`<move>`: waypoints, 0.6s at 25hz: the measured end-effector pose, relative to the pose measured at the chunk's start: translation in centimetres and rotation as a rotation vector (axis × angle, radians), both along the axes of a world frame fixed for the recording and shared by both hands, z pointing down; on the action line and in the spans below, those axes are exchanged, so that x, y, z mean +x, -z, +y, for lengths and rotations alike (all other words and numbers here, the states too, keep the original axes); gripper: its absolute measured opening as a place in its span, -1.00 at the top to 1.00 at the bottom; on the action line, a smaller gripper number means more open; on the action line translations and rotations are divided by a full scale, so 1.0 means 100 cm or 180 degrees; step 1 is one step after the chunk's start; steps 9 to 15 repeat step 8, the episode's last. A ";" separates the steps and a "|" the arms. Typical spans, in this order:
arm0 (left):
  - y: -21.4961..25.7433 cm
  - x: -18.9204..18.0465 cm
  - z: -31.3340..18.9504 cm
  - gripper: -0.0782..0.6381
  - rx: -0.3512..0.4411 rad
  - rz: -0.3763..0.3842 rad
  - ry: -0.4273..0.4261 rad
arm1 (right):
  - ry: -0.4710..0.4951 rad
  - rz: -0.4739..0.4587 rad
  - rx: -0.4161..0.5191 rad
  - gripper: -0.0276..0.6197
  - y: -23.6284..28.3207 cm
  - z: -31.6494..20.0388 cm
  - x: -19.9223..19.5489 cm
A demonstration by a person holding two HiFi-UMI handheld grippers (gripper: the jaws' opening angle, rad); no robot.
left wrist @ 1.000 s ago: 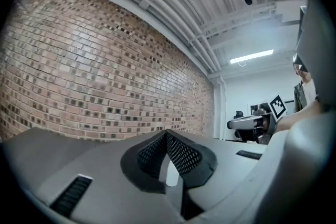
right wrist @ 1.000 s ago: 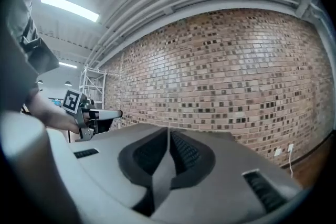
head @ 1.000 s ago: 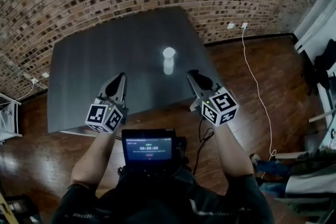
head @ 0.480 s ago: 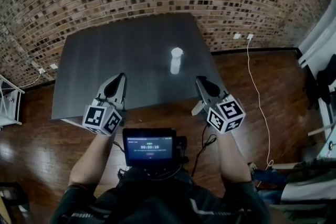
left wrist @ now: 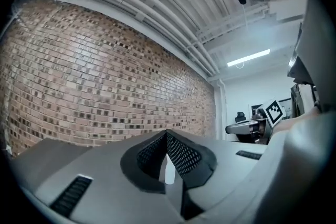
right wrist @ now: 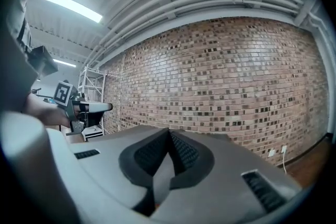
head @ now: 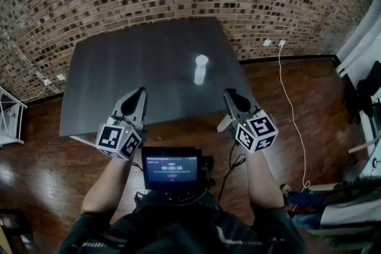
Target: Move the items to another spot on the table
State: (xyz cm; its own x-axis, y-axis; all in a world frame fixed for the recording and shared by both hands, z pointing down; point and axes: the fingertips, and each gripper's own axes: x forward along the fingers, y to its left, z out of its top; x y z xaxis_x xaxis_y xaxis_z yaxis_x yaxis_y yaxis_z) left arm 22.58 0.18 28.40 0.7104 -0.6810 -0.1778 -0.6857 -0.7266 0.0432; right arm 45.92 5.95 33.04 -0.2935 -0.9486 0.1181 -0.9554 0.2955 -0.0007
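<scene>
head view: left gripper [head: 140, 92] and right gripper [head: 229, 93] jaws closed, empty. white bottle [head: 201, 69] likely light, rigid, tippable; grip mid-body.

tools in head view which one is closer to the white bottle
The right tool: its tip sits just down-right of the white bottle, while the left tool is clearly farther off to the bottle's left.

The head view looks steeply down on the table [head: 107, 68], the left gripper [head: 141, 92] and the right gripper [head: 228, 93]. Each gripper view sits close behind its own jaws, almost level, facing the brick wall [left wrist: 94, 76]; all 3 views share it.
</scene>
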 end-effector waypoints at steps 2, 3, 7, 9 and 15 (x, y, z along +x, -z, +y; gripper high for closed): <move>0.001 -0.001 0.004 0.81 0.0091 -0.0008 0.0077 | -0.0030 0.0003 0.0010 0.91 -0.001 0.002 0.001; 0.000 -0.001 0.007 0.81 0.0126 -0.0022 0.0107 | -0.0042 0.0009 0.0015 0.91 -0.002 0.002 0.002; -0.003 0.001 0.010 0.81 0.0116 -0.0072 0.0123 | -0.0043 0.0018 0.0028 0.91 0.002 0.000 0.000; -0.004 0.002 0.010 0.81 0.0116 -0.0085 0.0118 | -0.0039 0.0020 0.0029 0.91 0.003 -0.001 -0.001; -0.004 0.002 0.010 0.81 0.0116 -0.0085 0.0118 | -0.0039 0.0020 0.0029 0.91 0.003 -0.001 -0.001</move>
